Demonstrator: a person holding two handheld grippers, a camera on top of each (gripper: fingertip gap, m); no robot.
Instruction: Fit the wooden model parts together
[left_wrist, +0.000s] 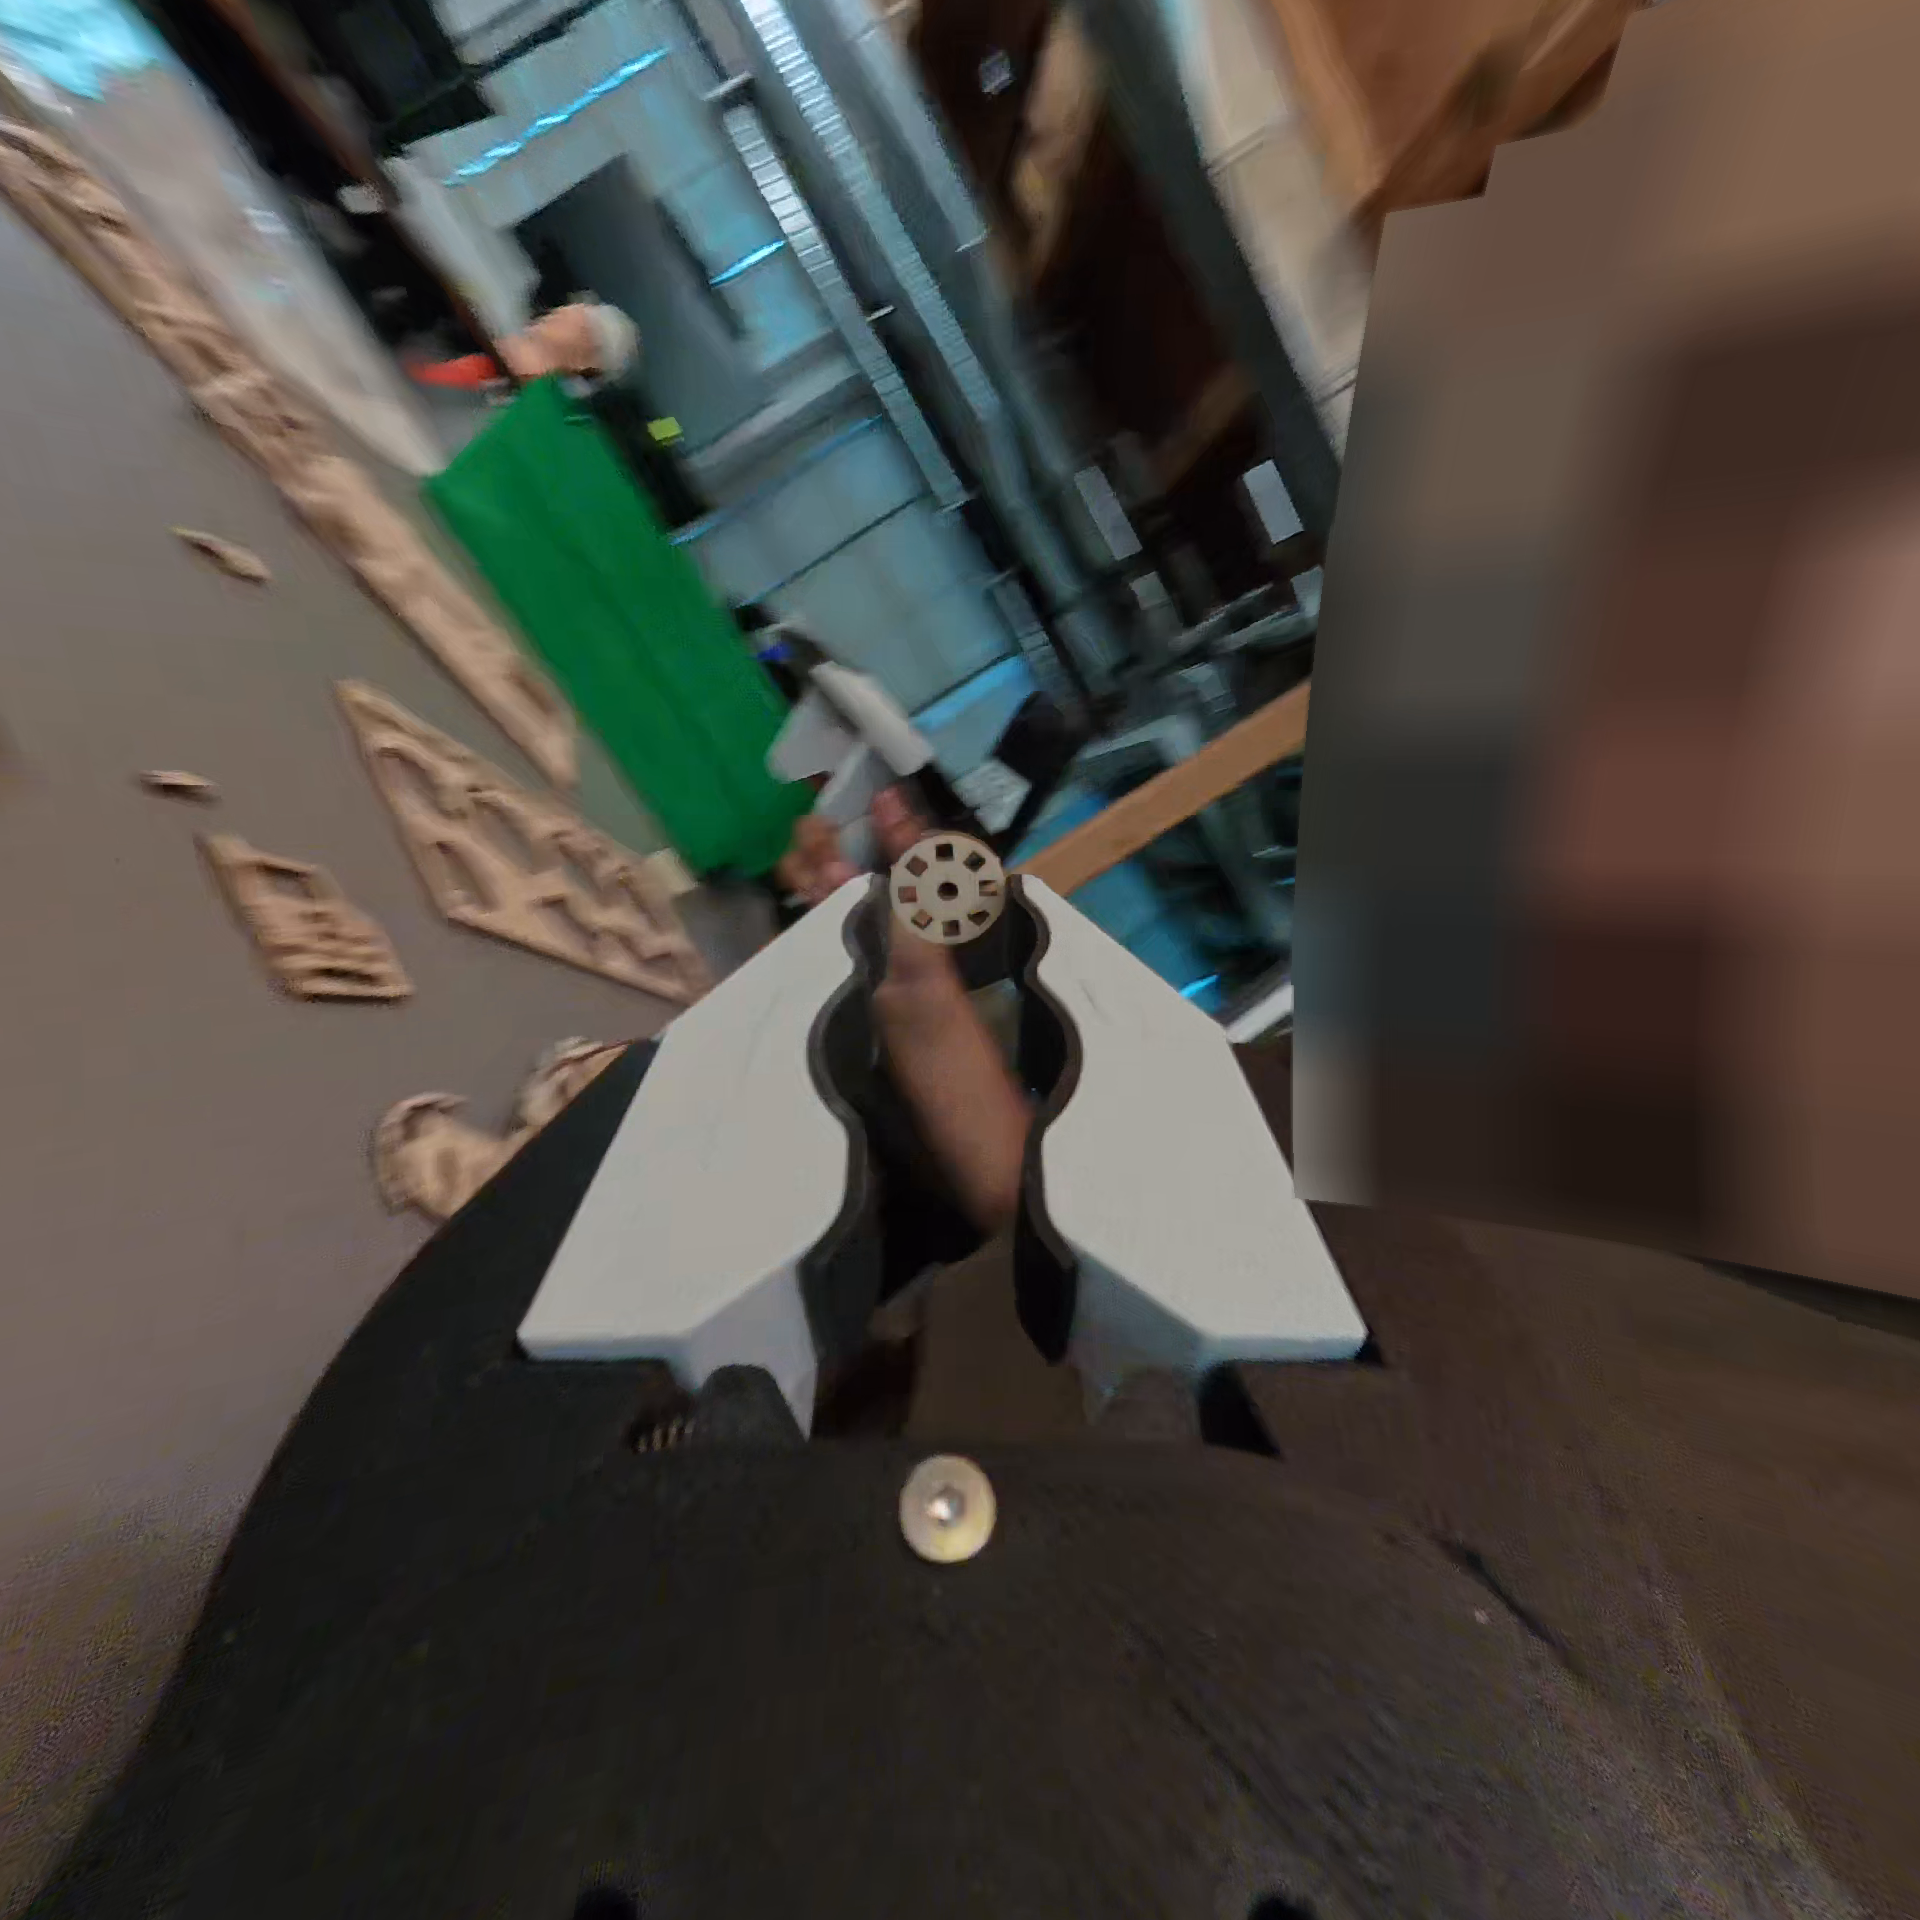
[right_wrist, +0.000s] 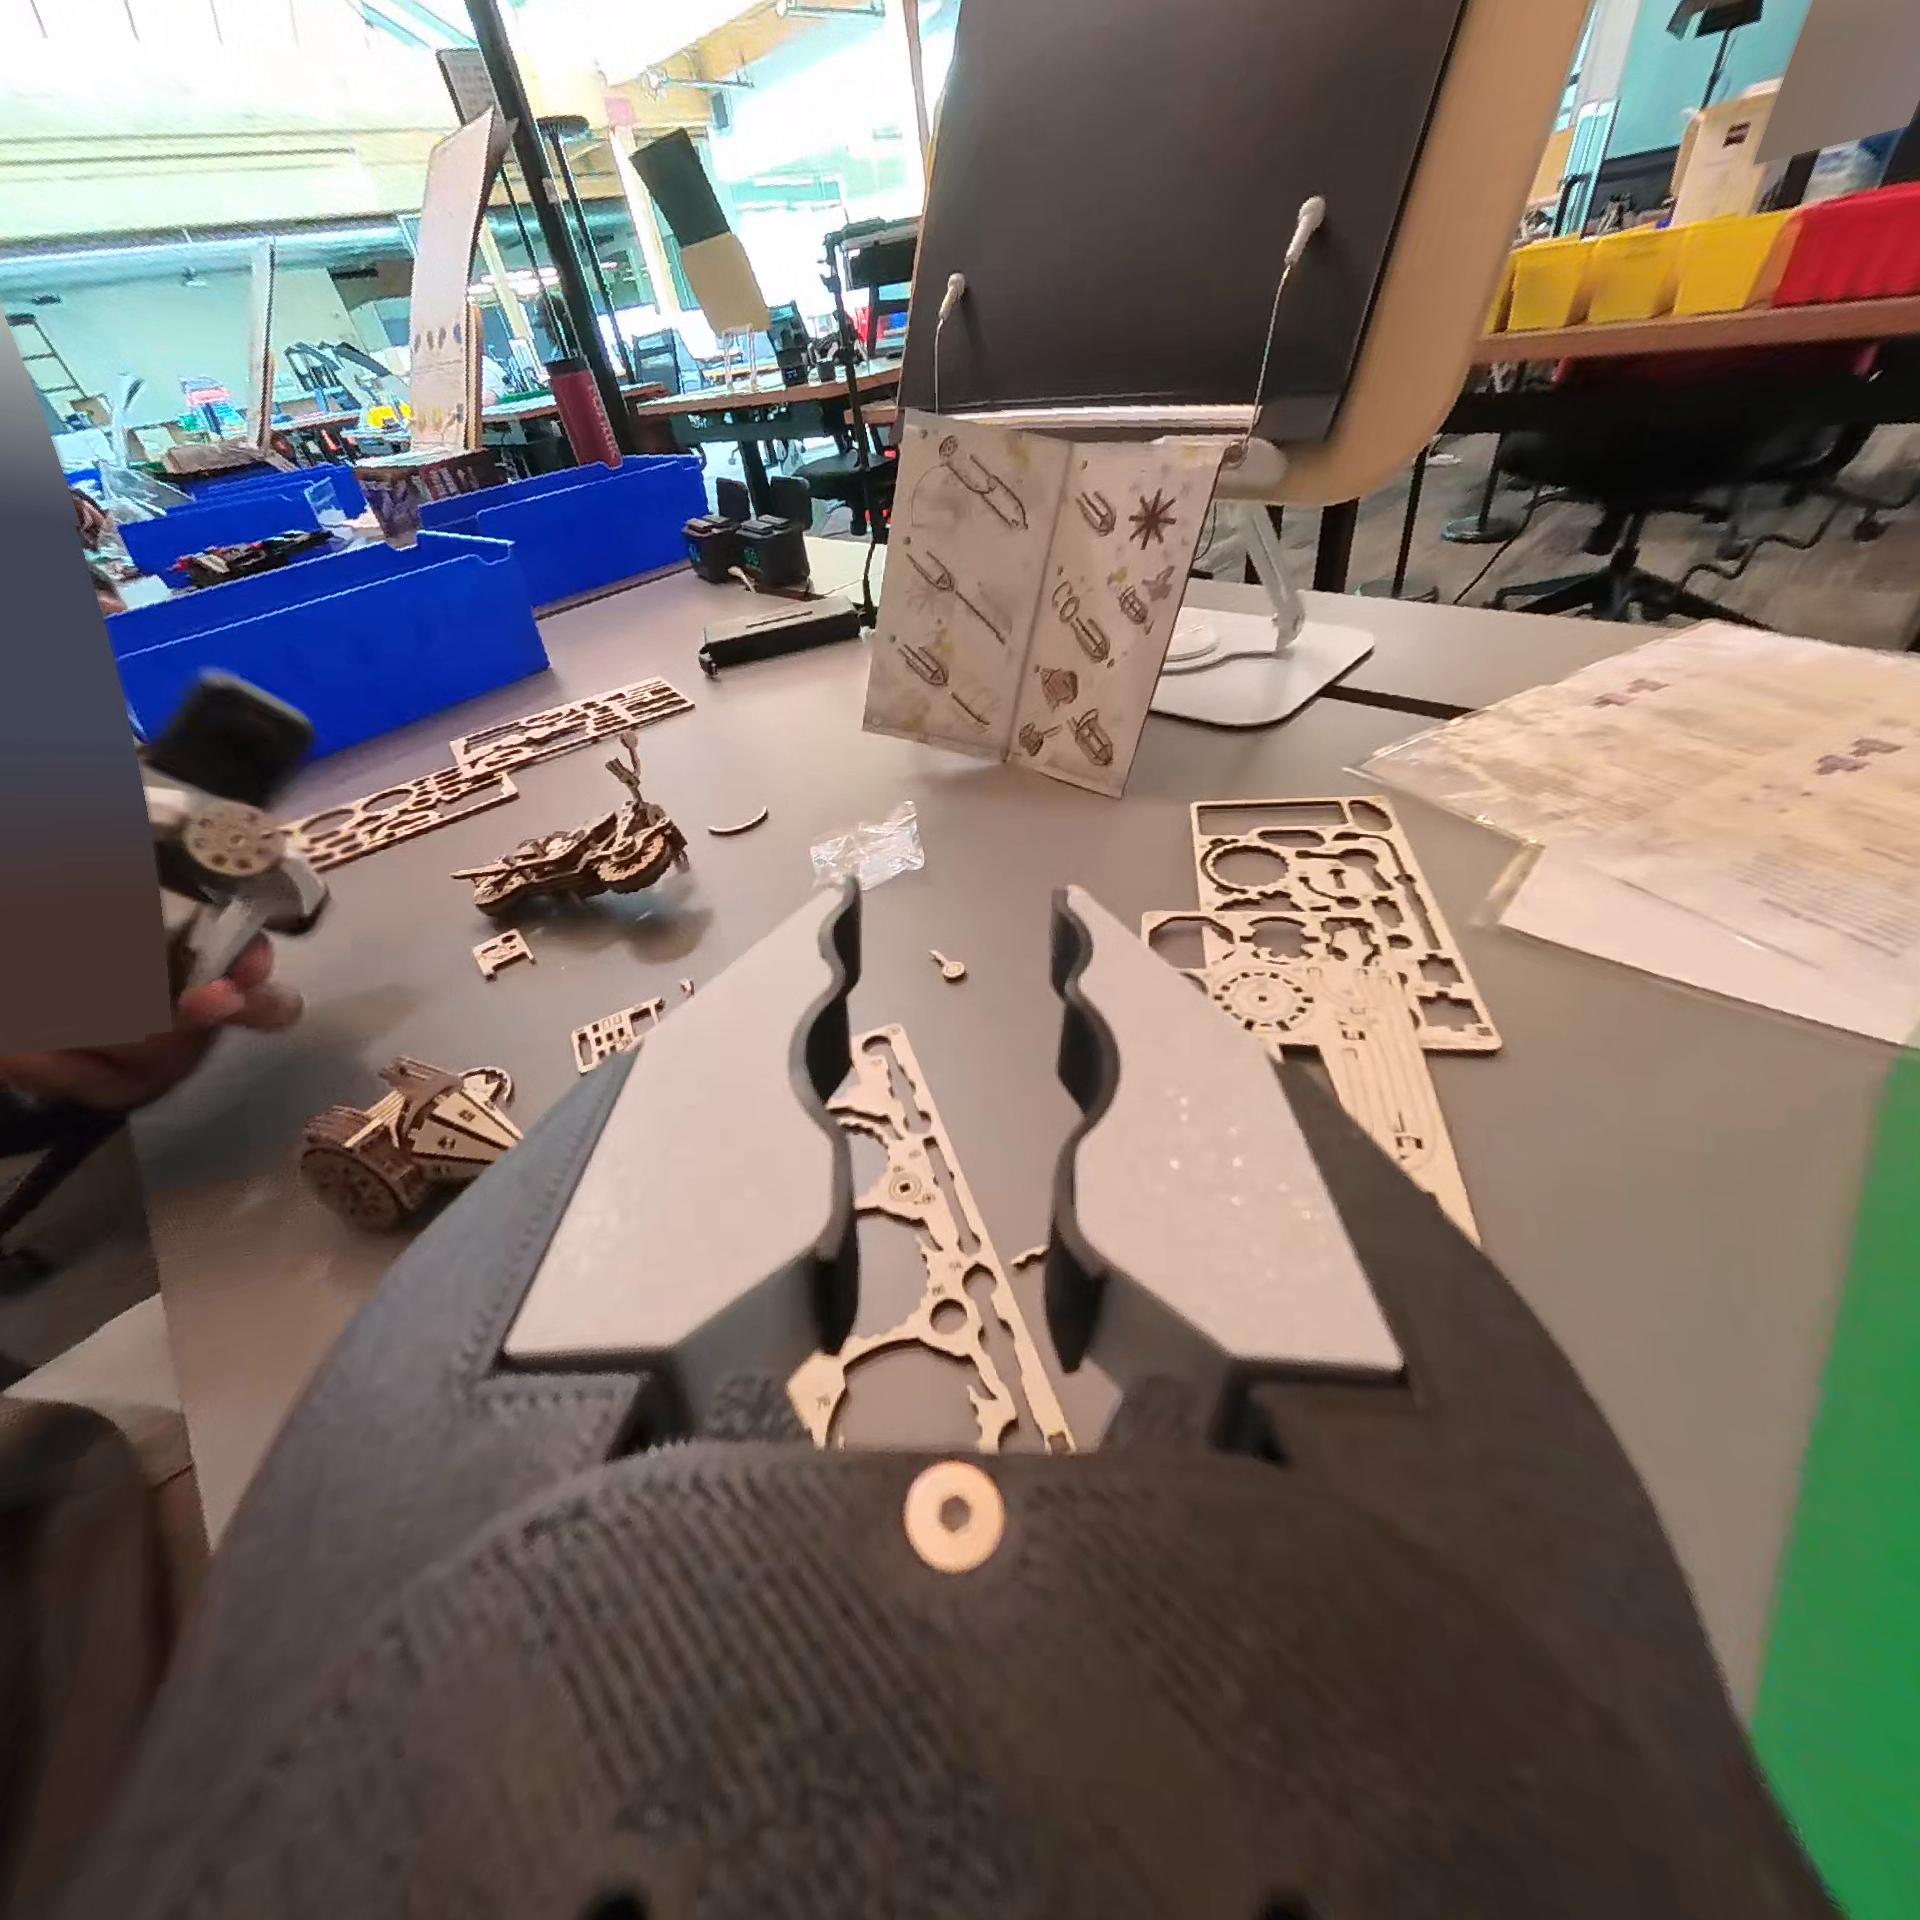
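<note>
Left gripper (left_wrist: 948, 902) seen lifted off table, view tilted and blurred. Small round wooden disc (left_wrist: 947, 891) with square holes pinched between its fingertips, fingers narrow. Right gripper (right_wrist: 956, 909) held low over grey table (right_wrist: 1621, 1195), fingers spread wide, nothing between them. Punched wooden sheet (right_wrist: 925, 1247) seen lying flat beneath its fingers. More wooden sheets (right_wrist: 1320, 925) lying to right. Wooden motorcycle model (right_wrist: 582, 857) and wheeled wooden model (right_wrist: 400, 1138) noted on table at left. Instruction leaflet (right_wrist: 1029, 592) propped upright beyond.
</note>
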